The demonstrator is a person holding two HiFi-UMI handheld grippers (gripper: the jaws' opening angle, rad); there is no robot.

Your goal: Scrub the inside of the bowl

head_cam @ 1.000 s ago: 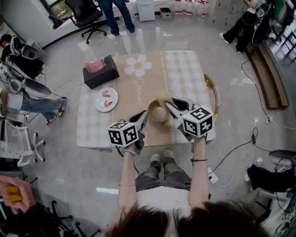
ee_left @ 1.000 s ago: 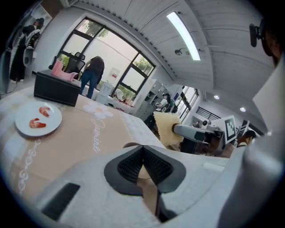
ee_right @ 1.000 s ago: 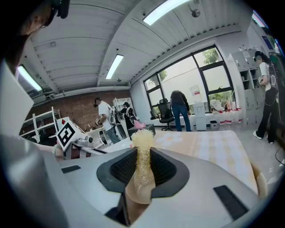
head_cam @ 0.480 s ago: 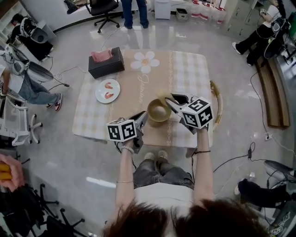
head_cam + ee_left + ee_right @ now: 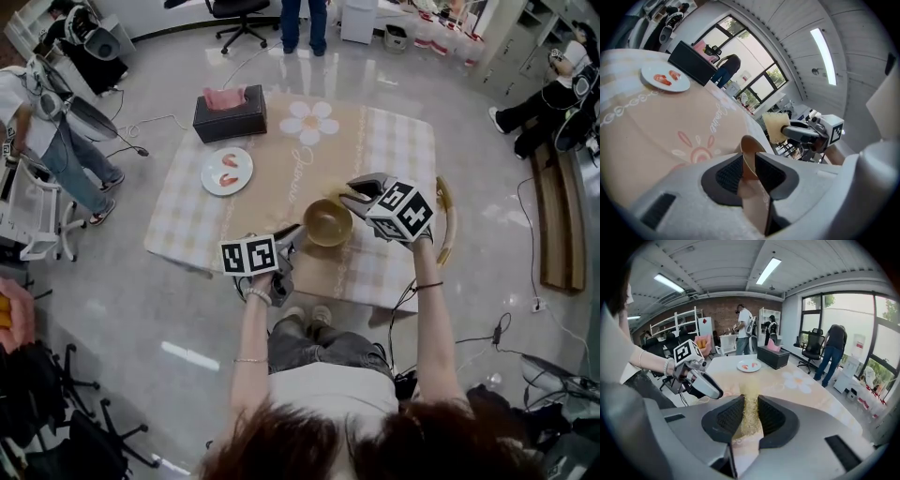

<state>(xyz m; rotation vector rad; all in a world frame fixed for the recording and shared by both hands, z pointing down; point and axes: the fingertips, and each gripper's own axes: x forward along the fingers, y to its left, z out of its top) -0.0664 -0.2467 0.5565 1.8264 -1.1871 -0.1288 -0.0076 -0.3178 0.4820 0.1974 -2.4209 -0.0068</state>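
The sponge [image 5: 776, 126] has lifted out of the bowl [image 5: 328, 222]. Left hand-held gripper [image 5: 290, 240] clamps the rim, right hand-held gripper [image 5: 357, 199] clamps the sponge; press it back inside, circling.

Bright, even office light all round. In the head view the glossy floor [image 5: 183, 354] throws back white glare streaks, and the table [image 5: 187, 239] casts only a faint, soft shadow. Straight lines bow toward the edges.

Left gripper view: a ceiling tube [image 5: 824, 56] burns white and the window [image 5: 740, 61] is blown out. The corners fall to black, and up close the left gripper [image 5: 749, 171] and the bowl [image 5: 749, 150] rim go soft.

Right gripper view: daylight floods through the big windows [image 5: 843, 319] and the ceiling strips [image 5: 769, 267] glow. Same dark, rounded corners. The right gripper [image 5: 750, 420] is soft, but the sponge [image 5: 751, 404] fibres are fairly crisp.
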